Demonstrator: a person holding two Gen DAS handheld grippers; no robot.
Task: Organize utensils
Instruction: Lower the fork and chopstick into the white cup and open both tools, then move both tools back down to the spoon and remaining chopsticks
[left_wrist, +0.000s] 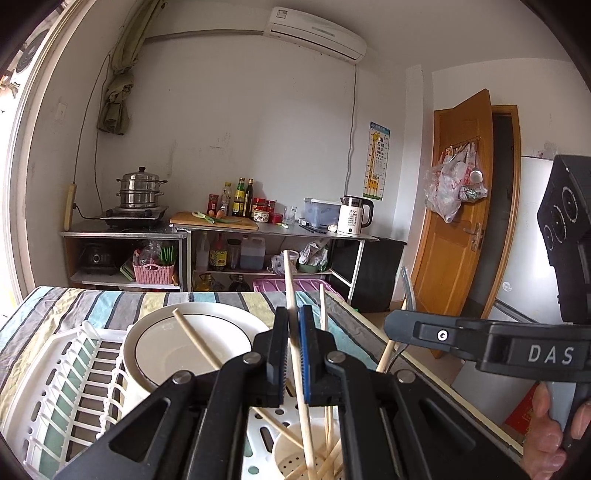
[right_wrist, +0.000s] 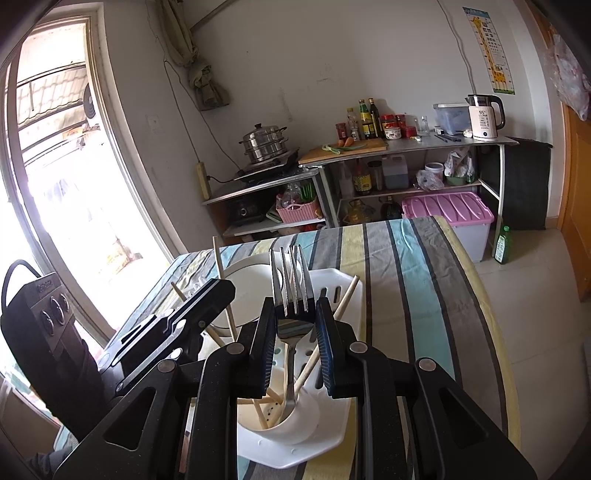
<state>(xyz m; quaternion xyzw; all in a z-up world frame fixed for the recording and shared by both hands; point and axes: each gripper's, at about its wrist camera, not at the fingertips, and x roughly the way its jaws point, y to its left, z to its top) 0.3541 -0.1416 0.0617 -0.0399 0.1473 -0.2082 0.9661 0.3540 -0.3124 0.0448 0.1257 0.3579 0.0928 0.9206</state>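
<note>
My left gripper is shut on a wooden chopstick. The stick stands nearly upright, its lower end down in the white utensil cup among several other chopsticks. My right gripper is shut on a metal fork, tines up, whose handle reaches into the same cup. The cup sits at the near end of a white dish rack, which also holds a white plate with a loose chopstick leaning on it. The two grippers are side by side over the cup.
The rack rests on a table with a striped cloth, whose right edge drops to a tiled floor. Beyond stand metal shelves with a steamer pot, bottles and a kettle, a pink-lidded bin, a green bottle and a wooden door.
</note>
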